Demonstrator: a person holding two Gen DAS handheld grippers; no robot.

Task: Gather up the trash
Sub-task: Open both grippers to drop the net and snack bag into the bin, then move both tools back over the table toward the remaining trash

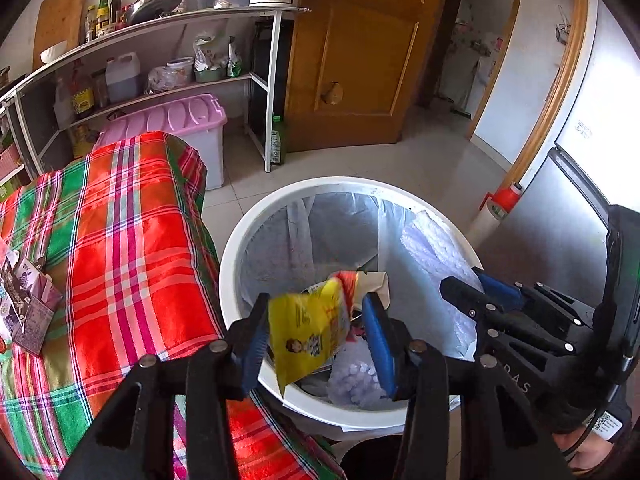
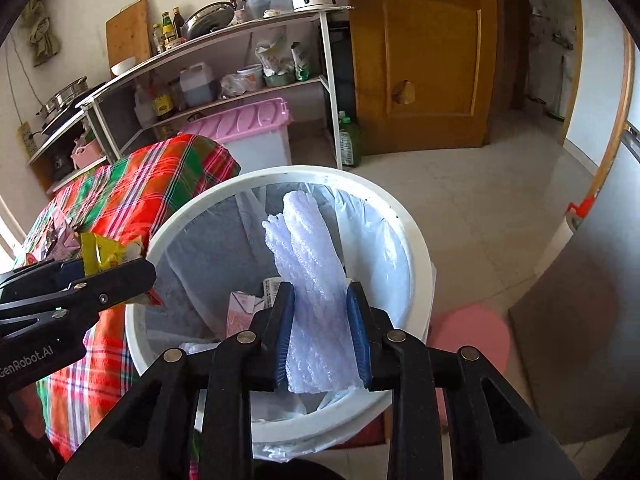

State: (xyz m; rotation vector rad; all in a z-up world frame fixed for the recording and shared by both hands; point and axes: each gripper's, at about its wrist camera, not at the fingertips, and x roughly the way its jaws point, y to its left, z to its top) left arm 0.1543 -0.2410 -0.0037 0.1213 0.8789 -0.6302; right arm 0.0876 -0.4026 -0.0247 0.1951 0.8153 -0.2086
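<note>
A white bin with a clear liner stands on the floor beside the table, under both grippers. My left gripper is over its near rim, jaws apart. A blurred yellow snack wrapper hangs between them, against the left pad, with a gap to the right pad. My right gripper is shut on a roll of pale foam sheet that stands up over the bin. A pink carton and other trash lie inside. Each gripper also shows in the other's view, the right gripper and the left gripper.
The table under a red and green plaid cloth is left of the bin, with more wrappers on it. Behind are a white shelf rack, a pink-lidded box and a green bottle. A pink stool and a grey fridge stand on the right.
</note>
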